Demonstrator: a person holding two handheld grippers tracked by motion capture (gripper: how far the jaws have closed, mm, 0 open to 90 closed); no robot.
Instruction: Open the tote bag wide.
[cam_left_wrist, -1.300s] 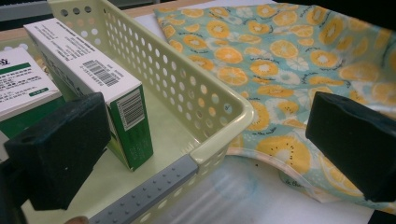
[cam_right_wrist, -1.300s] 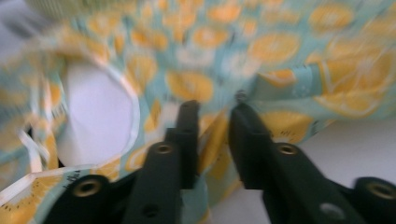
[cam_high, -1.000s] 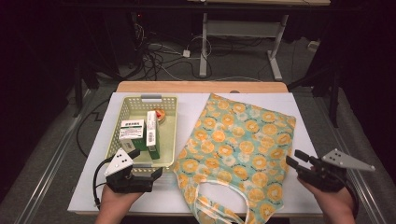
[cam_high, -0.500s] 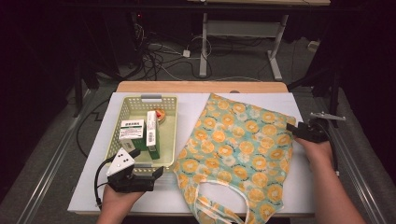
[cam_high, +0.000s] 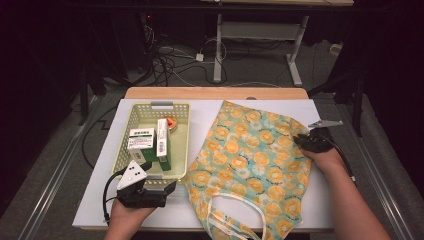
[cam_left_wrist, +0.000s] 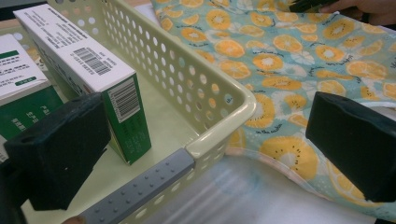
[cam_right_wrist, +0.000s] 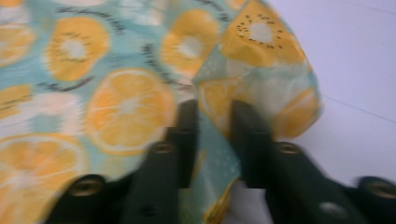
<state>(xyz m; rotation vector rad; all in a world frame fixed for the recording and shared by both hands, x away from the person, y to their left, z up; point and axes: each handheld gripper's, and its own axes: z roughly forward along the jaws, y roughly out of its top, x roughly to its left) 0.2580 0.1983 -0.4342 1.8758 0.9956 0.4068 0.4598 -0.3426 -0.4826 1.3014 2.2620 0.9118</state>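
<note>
Two claws at work on one table; right claw (cam_high: 303, 140) has just been closing and now pinches a fold at the right edge of the fruit-print bag (cam_high: 250, 165), cloth between its jaws (cam_right_wrist: 212, 140); bag lies flat at centre-right, long axis running from far edge to the handles (cam_high: 235, 215) at the near edge; left claw (cam_high: 167, 186) spread wide, astride the near corner of the basket (cam_high: 150, 106), holding nothing; right hand nearer the bag.
</note>
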